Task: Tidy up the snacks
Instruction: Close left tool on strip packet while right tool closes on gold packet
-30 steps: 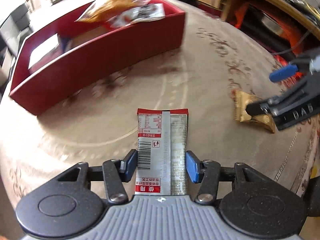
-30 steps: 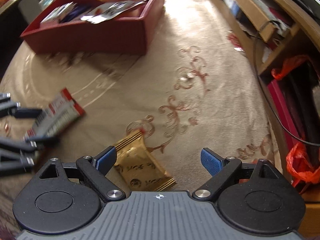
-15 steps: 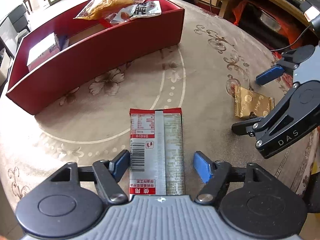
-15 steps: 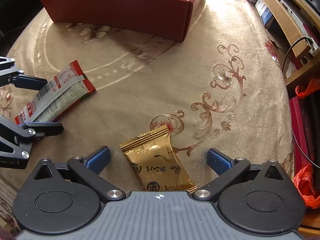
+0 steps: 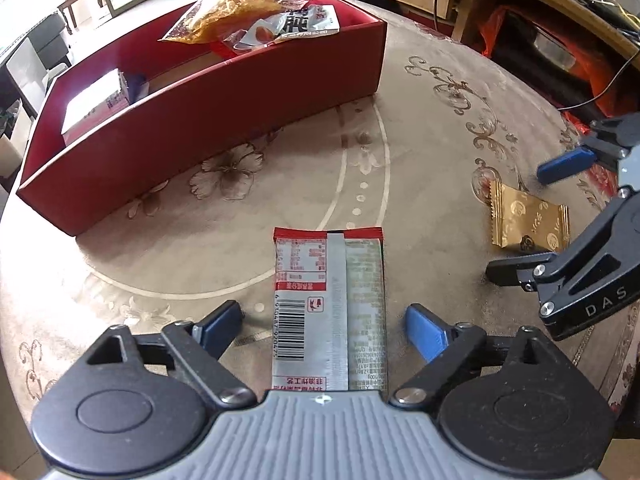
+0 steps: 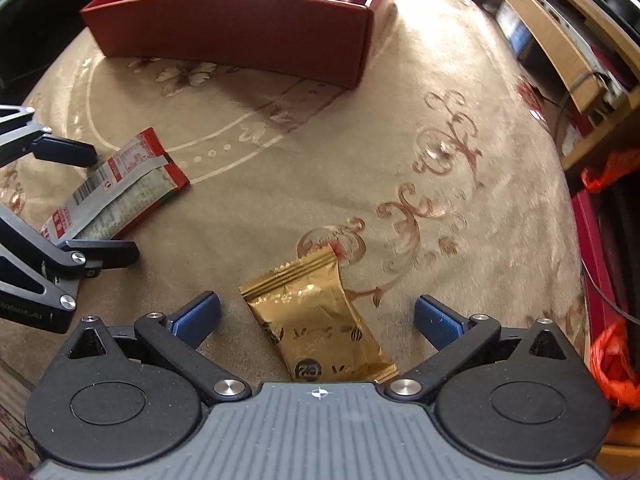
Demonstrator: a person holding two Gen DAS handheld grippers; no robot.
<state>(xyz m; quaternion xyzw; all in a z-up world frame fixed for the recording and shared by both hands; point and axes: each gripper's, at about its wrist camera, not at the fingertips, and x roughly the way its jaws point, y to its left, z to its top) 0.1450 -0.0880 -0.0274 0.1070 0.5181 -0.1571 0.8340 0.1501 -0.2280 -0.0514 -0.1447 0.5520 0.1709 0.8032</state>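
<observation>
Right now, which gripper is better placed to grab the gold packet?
The right gripper: the gold packet lies between its open fingers. The left gripper, jaws opening, straddles the red and silver packet instead.

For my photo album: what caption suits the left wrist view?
Left tongs opening around a red-and-silver snack packet lying beside a red box.

Left tool point(image 5: 324, 330) opening astride silver-red snack packet point(image 5: 329, 300), pads clear, red box point(image 5: 224, 120) beyond
</observation>
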